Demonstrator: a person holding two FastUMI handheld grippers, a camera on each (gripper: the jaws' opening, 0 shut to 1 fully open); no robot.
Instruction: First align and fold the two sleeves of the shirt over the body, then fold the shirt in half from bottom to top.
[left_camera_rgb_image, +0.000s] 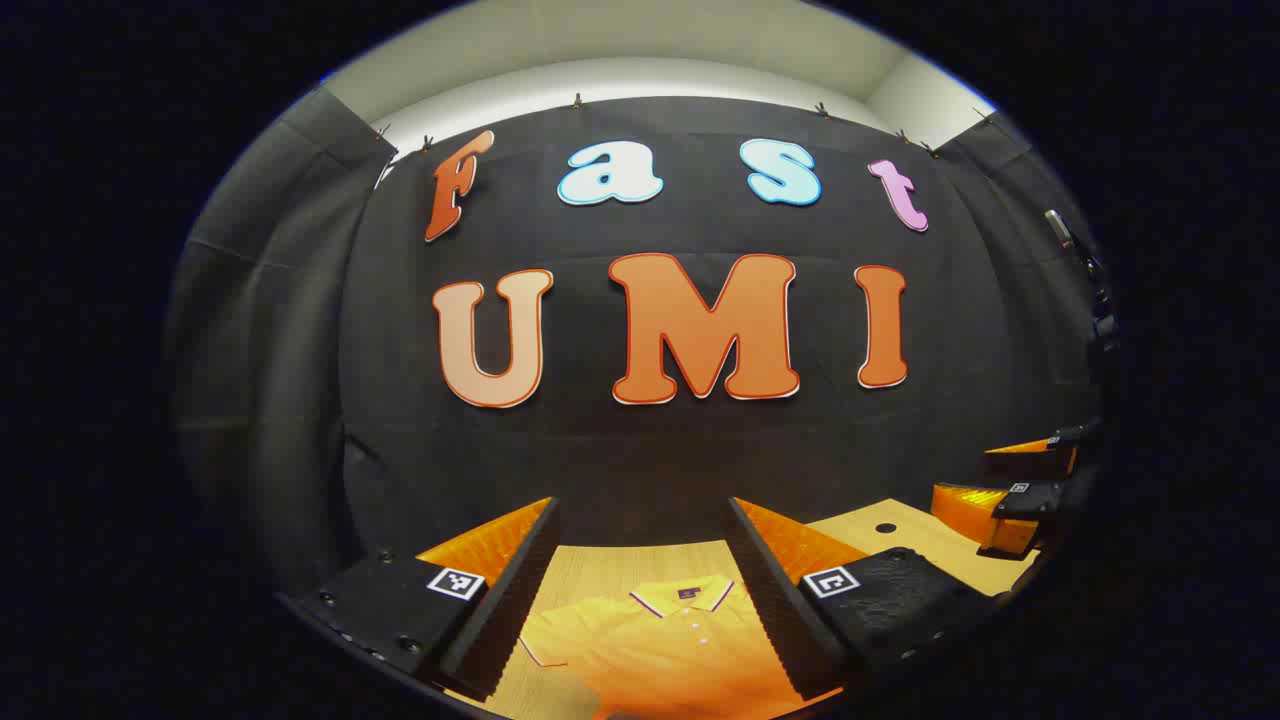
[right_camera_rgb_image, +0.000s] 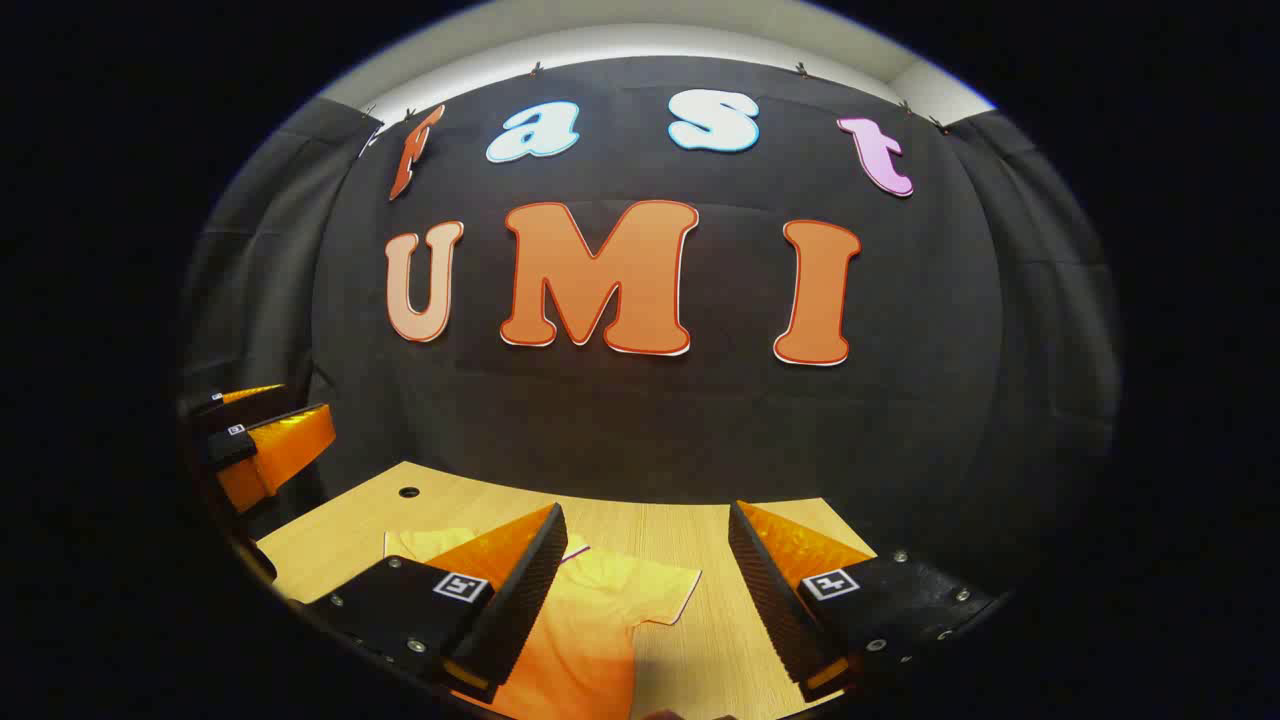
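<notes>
Lower half of yellow polo shirt (left_camera_rgb_image: 670, 640) cut off; collar toward wall. Left gripper (left_camera_rgb_image: 640, 600), right gripper (right_camera_rgb_image: 640, 600) spread wide, holding nothing.

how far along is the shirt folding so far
Nothing looks folded. The yellow polo shirt lies flat on the light wooden table, collar toward the wall, with one short sleeve spread out to the side. Nothing is in hand: the left gripper and right gripper are both open above the table. Both sleeve folds and the bottom-to-top fold remain.
</notes>
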